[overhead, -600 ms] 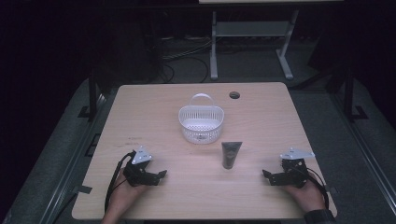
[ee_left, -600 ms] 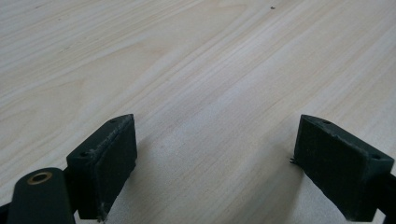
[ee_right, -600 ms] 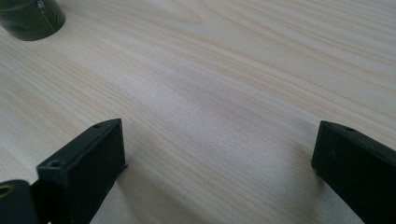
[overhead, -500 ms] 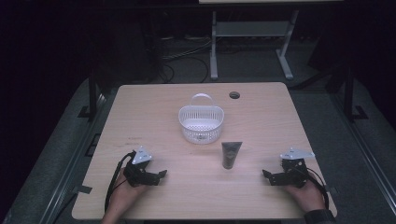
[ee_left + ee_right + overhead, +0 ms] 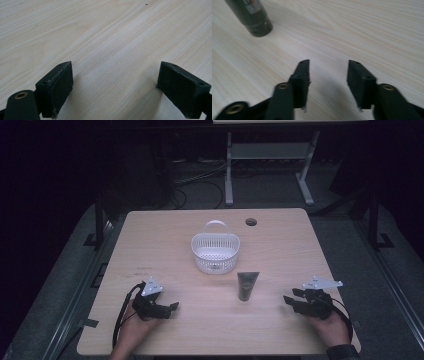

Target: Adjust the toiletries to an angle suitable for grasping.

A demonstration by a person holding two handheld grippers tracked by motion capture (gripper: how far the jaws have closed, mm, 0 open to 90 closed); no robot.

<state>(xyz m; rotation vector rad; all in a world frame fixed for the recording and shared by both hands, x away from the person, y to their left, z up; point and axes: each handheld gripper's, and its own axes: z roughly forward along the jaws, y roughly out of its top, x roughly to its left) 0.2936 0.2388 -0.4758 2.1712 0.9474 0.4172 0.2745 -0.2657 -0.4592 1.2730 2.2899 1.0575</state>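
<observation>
The dark tube [image 5: 247, 285] lies flat on the table [image 5: 165, 240], just in front of the white basket [image 5: 215, 251]. The right gripper [image 5: 289, 301] and left gripper [image 5: 172, 306] are both unclenched, holding nothing, away from the tube

Left hand-held gripper [image 5: 172, 306] and right hand-held gripper [image 5: 289, 300] rest low, jaws parted.

A dim lab: bare wooden table [image 5: 165, 235], floor cables [image 5: 200, 182], metal stand [image 5: 267, 157].

Dark grey tube [image 5: 247, 285], white perforated basket [image 5: 215, 251], black claws, pale wood-grain table [image 5: 165, 235].
</observation>
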